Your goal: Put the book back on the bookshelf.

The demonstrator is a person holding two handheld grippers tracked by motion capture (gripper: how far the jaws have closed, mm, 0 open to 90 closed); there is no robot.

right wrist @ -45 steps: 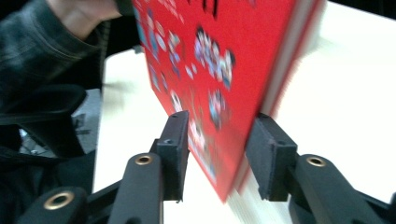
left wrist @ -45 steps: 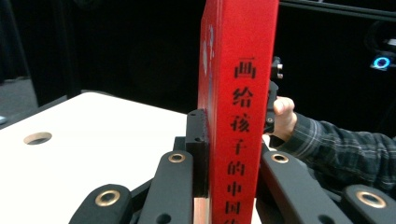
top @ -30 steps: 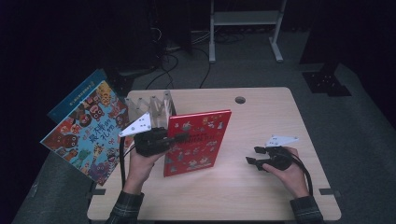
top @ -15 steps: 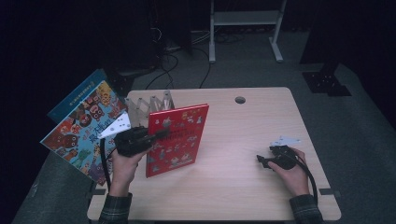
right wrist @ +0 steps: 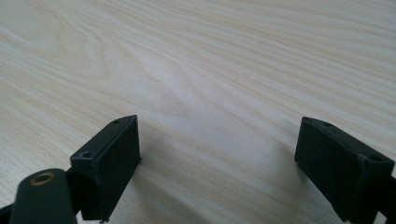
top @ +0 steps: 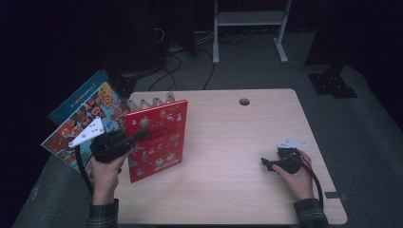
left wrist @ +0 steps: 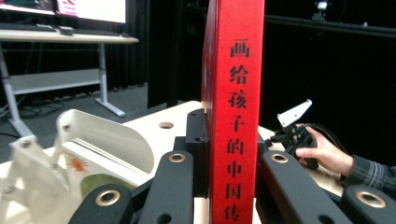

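Observation:
A red picture book (top: pixel 157 140) stands upright above the left part of the wooden table (top: pixel 237 190). My left gripper (top: pixel 140 130) is shut on its spine edge. In the left gripper view the red spine (left wrist: pixel 236 107) with black characters runs up between the jaws of the left gripper (left wrist: pixel 229 140), and both pads press on it. My right gripper (top: pixel 267 164) rests low at the table's right side. Its jaws have just been opening. In the right gripper view the right gripper (right wrist: pixel 219 140) stands wide open over bare wood, nothing between the jaws.
A white slotted book rack (top: pixel 152 100) stands at the table's back left, also seen in the left gripper view (left wrist: pixel 107 140). Large colourful picture books (top: pixel 85 118) lean off the left edge. A cable hole (top: pixel 244 101) sits near the back edge.
My left gripper has carried the red book leftward, closer to the rack and the colourful books. My right gripper has sunk a little toward the table.

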